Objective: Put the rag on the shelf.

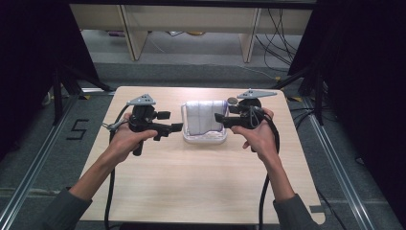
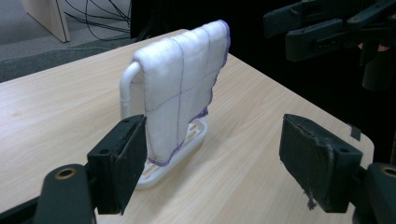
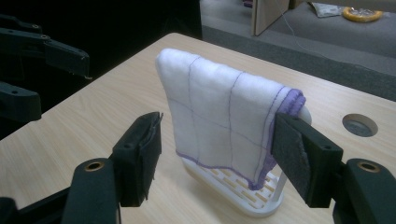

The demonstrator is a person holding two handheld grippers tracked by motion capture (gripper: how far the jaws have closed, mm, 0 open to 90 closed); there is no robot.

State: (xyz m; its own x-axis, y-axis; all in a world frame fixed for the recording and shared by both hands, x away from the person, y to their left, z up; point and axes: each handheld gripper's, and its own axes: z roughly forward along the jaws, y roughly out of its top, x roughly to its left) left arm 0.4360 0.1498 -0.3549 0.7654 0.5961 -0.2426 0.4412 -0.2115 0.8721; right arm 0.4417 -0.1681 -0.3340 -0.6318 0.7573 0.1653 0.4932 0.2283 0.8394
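Cloth [image 1: 207, 117], white with thin purple grid lines and a purple stitched hem, hangs folded over the bar of a small white rack [image 1: 205, 139] in the middle of the high view, on the pale wooden counter [image 1: 191, 191]. We see the left claw [image 1: 178, 127] at its left side and the right claw [image 1: 218, 118] at its right, both level with the cloth and pointing inward at it. At this distance we can't quite tell whether either one touches the fabric.

Moving to the left gripper view, the cloth [image 2: 184, 88] sits in the upper middle of the frame, draped thick and soft over the rack [image 2: 154, 172], its scalloped hem hanging just above the slotted tray. The left claw [image 2: 212, 163] stands spread wide with nothing between its jaws; the cloth is farther off, behind the left-hand jaw.

From the right gripper view, the cloth [image 3: 224, 112] fills the centre, and the right claw [image 3: 217, 154] is also spread, its jaws flanking the cloth without pressing on it.

Our worry is the rack [image 3: 243, 196]: it looks light, so a one-sided pinch and pull could tip it or drag it across the counter. The folded layers could also separate, leaving one claw with a single ply while the rest slides off the bar.
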